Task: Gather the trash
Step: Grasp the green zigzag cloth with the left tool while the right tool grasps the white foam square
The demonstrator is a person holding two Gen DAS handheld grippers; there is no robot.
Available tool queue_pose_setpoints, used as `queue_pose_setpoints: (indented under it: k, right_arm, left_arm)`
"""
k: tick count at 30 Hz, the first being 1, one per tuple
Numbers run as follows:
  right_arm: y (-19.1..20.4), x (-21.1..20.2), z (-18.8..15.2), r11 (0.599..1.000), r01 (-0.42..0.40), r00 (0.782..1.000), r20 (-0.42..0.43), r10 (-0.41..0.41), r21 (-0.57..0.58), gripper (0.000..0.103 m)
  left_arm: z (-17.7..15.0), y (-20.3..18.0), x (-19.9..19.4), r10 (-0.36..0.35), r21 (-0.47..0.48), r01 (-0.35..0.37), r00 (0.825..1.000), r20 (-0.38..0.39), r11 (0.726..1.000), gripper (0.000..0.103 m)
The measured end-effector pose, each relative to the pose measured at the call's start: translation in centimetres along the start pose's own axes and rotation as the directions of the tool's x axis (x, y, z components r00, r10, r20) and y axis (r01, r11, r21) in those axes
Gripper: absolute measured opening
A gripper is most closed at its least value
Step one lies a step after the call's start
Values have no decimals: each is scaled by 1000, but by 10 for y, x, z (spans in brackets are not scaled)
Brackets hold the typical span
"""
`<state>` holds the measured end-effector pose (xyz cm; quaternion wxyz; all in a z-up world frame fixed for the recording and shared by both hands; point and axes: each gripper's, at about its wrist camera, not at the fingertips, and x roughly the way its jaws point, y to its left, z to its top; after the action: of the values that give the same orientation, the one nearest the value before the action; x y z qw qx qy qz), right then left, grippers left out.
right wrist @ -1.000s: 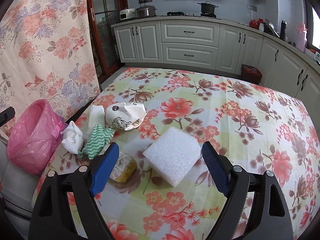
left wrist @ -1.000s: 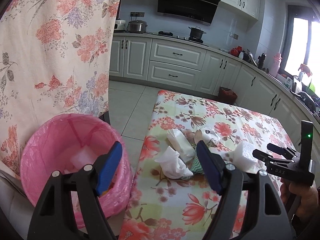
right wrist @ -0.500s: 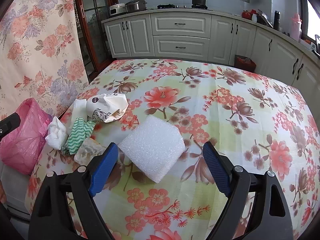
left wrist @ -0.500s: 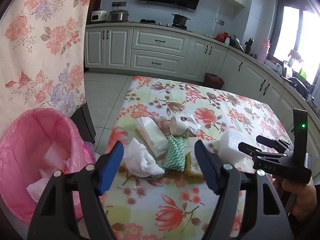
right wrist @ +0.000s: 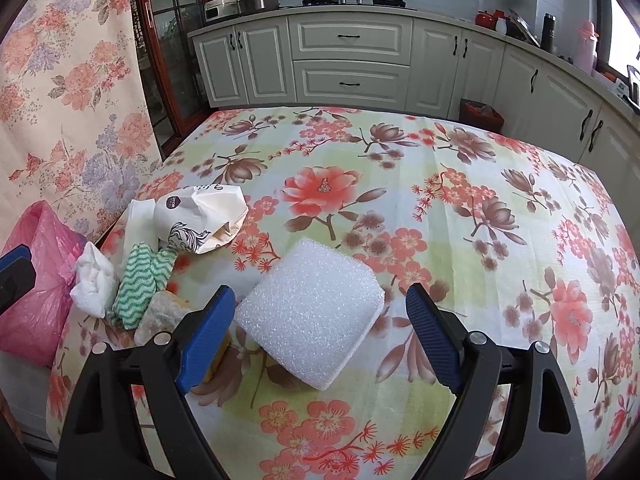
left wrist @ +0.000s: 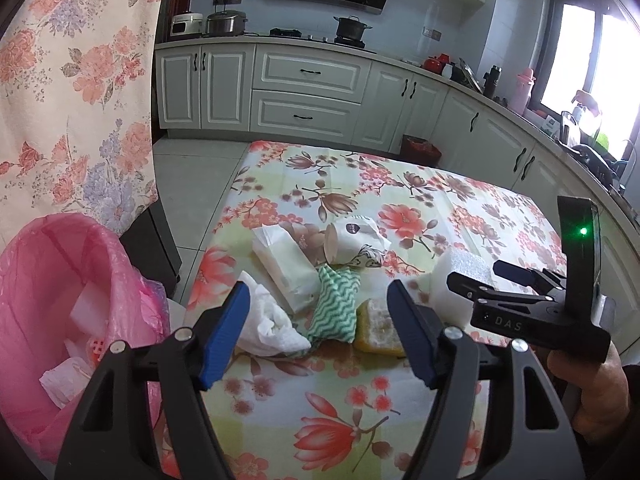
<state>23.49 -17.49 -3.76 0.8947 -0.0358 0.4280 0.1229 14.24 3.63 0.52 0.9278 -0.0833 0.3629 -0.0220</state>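
Note:
Trash lies at the left edge of the floral table [right wrist: 440,208]: a crumpled white tissue [left wrist: 272,320], a green zigzag cloth [left wrist: 336,304], a white packet [left wrist: 284,268], a crushed paper cup [left wrist: 356,240], a yellow sponge [left wrist: 378,330] and a white foam block [right wrist: 312,312]. My left gripper [left wrist: 320,320] is open, just short of the tissue and cloth. My right gripper [right wrist: 320,328] is open with the foam block between its fingers, not clamped. The pink-bagged bin [left wrist: 60,288] stands left of the table with trash inside.
A floral curtain [left wrist: 76,80] hangs at the left behind the bin. Kitchen cabinets [right wrist: 352,60] line the far wall. A small red bin [right wrist: 480,114] stands on the floor beyond the table. The right gripper's body [left wrist: 536,304] shows in the left wrist view.
My left gripper has swung from over the bin toward the trash pile. My right gripper has moved forward so the foam block now sits between its fingers.

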Motion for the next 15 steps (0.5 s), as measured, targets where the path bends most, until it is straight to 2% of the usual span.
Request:
queue_pose_setpoints:
  k: [5, 7, 10, 12, 15]
  right_arm:
    - [3, 5, -3, 999, -15, 1000, -14, 14, -35, 80]
    - [4, 5, -4, 998, -18, 1000, -14, 17, -56, 74]
    - [5, 5, -8, 997, -43, 999, -24, 41, -65, 74]
    - [5, 5, -10, 996, -56, 998, -31, 54, -68, 75]
    - [3, 5, -15, 995, -70, 997, -42, 67, -74, 70]
  left_arm:
    - [-3, -3, 12, -11, 3, 11, 1000, -24, 1000, 62]
    - [-5, -5, 18, -17, 5, 17, 999, -35, 1000, 59]
    - [-7, -8, 31, -23, 8, 23, 998, -62, 1000, 49]
    - [-9, -10, 38, -31, 12, 32, 996, -77, 999, 48]
    - [-11, -13, 49, -33, 14, 35, 995, -96, 999, 48]
